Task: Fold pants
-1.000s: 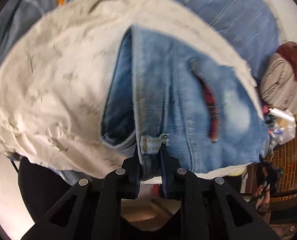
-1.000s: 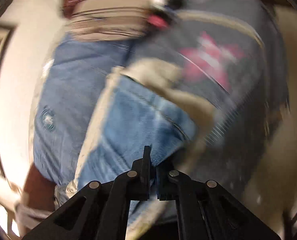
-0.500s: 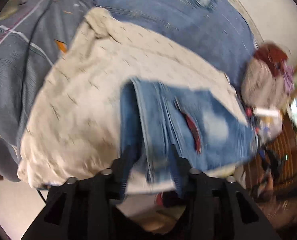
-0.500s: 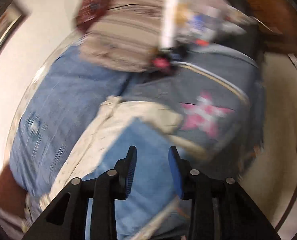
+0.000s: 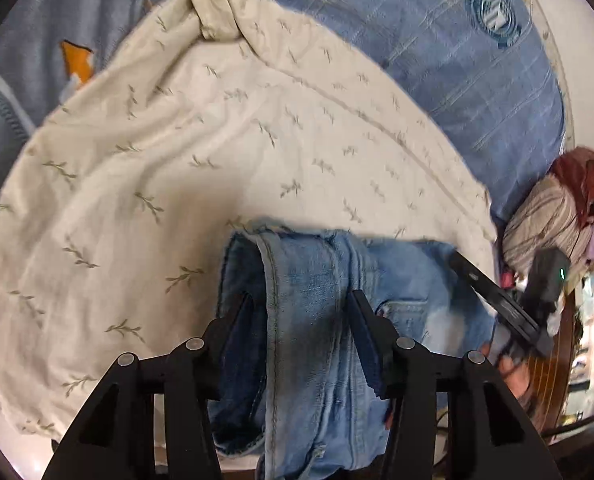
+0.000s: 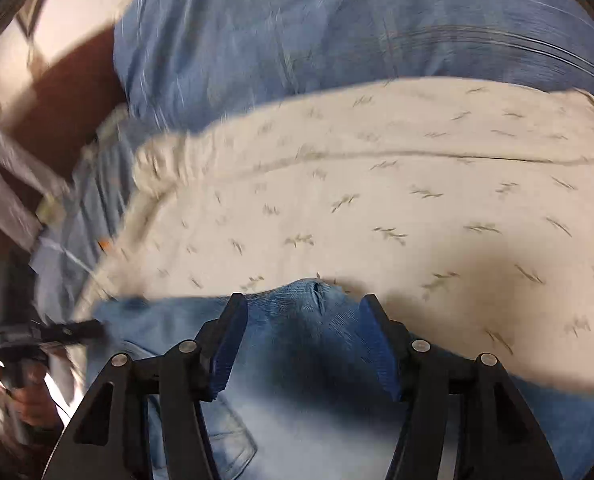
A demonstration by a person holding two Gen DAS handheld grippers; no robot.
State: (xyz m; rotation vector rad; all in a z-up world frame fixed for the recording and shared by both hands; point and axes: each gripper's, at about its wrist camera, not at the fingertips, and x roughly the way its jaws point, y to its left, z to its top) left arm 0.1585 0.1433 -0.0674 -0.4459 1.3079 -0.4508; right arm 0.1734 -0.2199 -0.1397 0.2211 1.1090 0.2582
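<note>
Jeans point(image 5: 313, 320) partly hidden behind spread left tongs point(image 5: 301, 312).

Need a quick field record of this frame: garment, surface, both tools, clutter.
garment: blue jeans, bunched in layers, lying on the cream sheet
surface: cream leaf-print sheet over a blue bedspread
left tool: open, fingers either side of a denim fold, not clamped
right tool: open, low over the denim, not gripping
clutter: striped fabric bundle at the bed's edge
other tool in view: right tool seen from left wrist beside the jeans
fold state: cannot tell; no tidy fold visible
</note>
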